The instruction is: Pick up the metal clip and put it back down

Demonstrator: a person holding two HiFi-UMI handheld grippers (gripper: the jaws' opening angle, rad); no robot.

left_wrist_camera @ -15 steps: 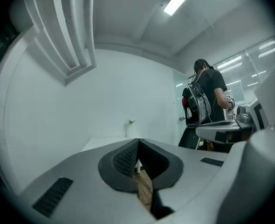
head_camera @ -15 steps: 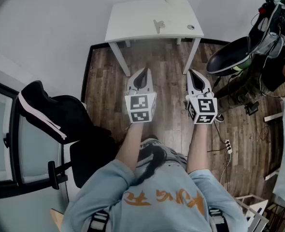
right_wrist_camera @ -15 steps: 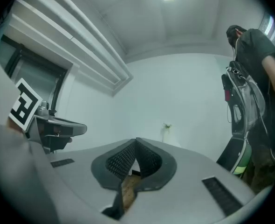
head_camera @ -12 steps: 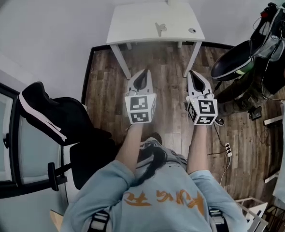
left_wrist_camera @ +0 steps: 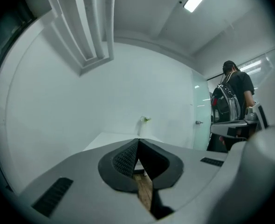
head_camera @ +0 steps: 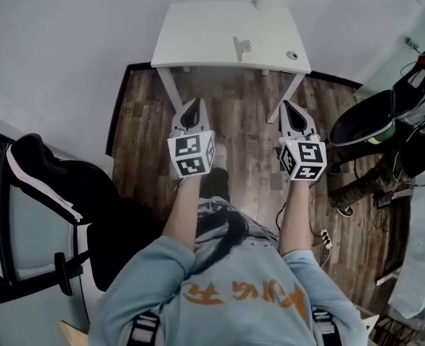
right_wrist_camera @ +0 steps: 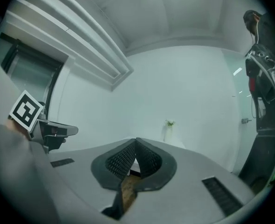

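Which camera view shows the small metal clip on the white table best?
The head view: it looks down on the white rectangular table, where the small metal clip lies in plain sight near its middle. Both gripper views skim low across that table; the clip cannot be made out in either.

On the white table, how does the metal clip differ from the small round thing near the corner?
Shape: the metal clip is irregular and pale, with splayed parts; the small round thing is a neat disc with a darker middle. Place: the metal clip lies near the table's middle; the small round thing sits by its near right corner. Both rest on the white table, apart from each other.
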